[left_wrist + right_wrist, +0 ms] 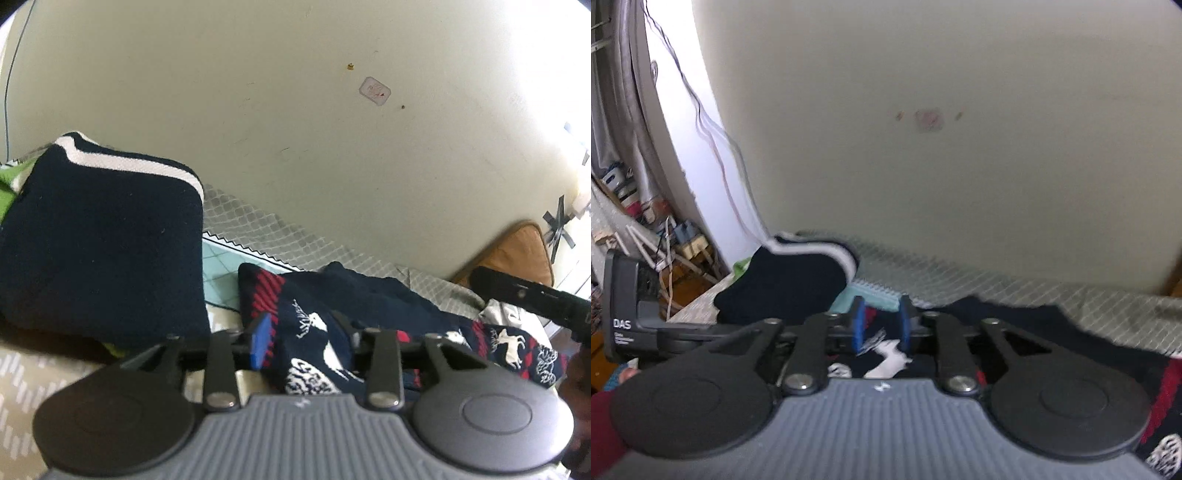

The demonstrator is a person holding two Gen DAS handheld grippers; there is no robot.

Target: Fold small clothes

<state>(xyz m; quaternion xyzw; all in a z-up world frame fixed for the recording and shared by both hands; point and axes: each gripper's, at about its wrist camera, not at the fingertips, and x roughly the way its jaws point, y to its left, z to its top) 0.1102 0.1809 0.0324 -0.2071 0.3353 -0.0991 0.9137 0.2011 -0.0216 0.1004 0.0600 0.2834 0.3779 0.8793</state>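
Left wrist view: left gripper low, level, jaws apart astride the patterned navy sweater lying lengthwise left-right on the bed; right wrist view: right gripper low, jaws part-open over its bunched fabric, grip unclear.

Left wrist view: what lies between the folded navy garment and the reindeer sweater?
A strip of teal checked cloth on the bedding separates the folded navy garment from the reindeer sweater.

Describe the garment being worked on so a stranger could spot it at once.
On the grey quilted bed against the cream wall, find the folded plain navy garment with a white stripe. Right of it lies the navy knitted sweater; unlike its neighbour, it carries white reindeer and red bands.
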